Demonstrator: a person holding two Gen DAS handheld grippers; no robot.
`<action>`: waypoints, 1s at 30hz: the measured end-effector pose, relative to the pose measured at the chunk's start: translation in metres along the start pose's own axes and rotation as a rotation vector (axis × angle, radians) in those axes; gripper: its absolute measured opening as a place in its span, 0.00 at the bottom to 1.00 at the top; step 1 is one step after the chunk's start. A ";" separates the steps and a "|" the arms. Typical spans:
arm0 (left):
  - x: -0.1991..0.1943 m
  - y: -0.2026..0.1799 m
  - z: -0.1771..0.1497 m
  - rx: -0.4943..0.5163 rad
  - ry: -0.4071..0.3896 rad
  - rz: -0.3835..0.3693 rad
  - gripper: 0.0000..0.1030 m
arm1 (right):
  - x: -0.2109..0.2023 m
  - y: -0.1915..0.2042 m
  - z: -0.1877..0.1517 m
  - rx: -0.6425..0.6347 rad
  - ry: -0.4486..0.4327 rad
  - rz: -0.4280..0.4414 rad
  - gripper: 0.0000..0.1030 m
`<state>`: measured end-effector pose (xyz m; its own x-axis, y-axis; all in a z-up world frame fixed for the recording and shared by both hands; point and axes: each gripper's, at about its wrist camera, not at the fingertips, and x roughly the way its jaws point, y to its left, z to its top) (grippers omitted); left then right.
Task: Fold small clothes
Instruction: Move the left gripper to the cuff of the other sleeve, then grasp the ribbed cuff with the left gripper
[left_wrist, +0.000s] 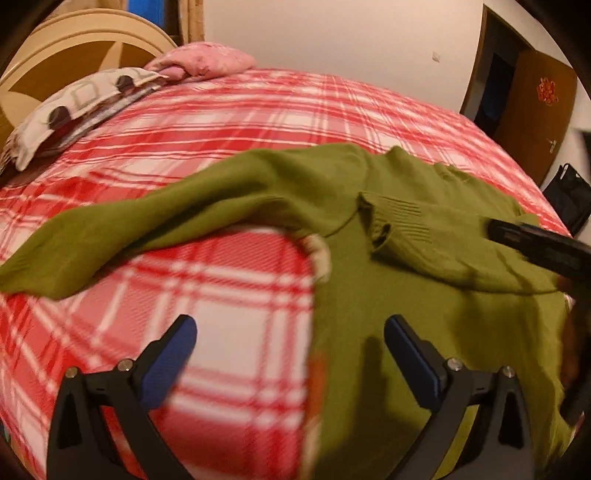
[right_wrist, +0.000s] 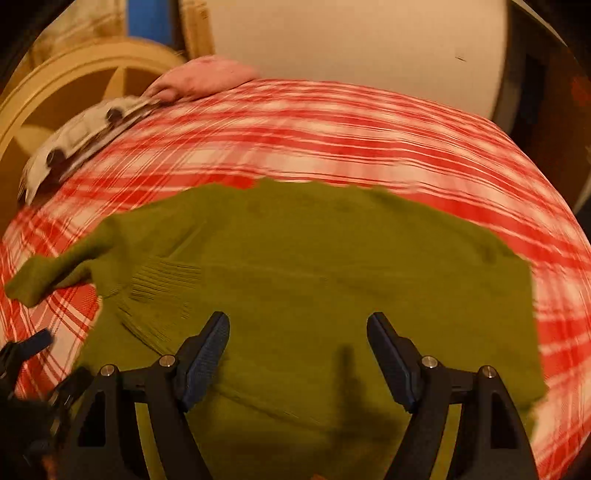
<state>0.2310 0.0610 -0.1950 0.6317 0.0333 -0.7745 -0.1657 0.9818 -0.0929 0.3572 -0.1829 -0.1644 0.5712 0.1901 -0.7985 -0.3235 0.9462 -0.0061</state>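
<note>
Green sweater (left_wrist: 406, 295) spread across a bed (left_wrist: 229, 122) covered in red-and-white plaid. One sleeve (left_wrist: 110, 240) stretched out flat toward the left over the plaid; the other sleeve (left_wrist: 436, 236) folded across the chest, ribbed cuff lying on the body of the garment. Same sweater (right_wrist: 314, 266) filling the middle of the right wrist view, its outstretched sleeve (right_wrist: 55, 273) trailing off to the left.

Left gripper (left_wrist: 290, 341) released, jaws spread wide, holding nothing; left finger over bare plaid, right finger over the sweater's edge. Contact with the fabric impossible to judge through the blur.

Right gripper (right_wrist: 297, 339) likewise released, jaws wide apart, hovering over the lower body of the sweater with nothing between the blue pads (right_wrist: 201, 369). From the left wrist view, seen entering as a dark shape at the right edge (left_wrist: 539, 247), above the folded sleeve.

Pink pillow (left_wrist: 207, 61) and patterned pillow (left_wrist: 74, 107) at the head of the bed, against a rounded cream headboard (left_wrist: 74, 40). Brown door (left_wrist: 535, 99) by the far wall.
</note>
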 end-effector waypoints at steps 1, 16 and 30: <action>-0.005 0.006 -0.003 0.000 -0.008 0.007 1.00 | 0.008 0.010 0.003 -0.020 -0.003 -0.011 0.75; -0.038 0.186 0.007 -0.143 -0.122 0.314 1.00 | -0.020 0.065 -0.044 -0.192 -0.020 0.087 0.75; -0.017 0.267 -0.014 -0.542 -0.065 0.095 0.86 | -0.068 0.112 -0.084 -0.275 -0.080 0.133 0.75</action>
<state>0.1653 0.3202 -0.2150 0.6374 0.1452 -0.7567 -0.5796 0.7375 -0.3467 0.2193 -0.1116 -0.1614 0.5646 0.3377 -0.7532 -0.5845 0.8078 -0.0760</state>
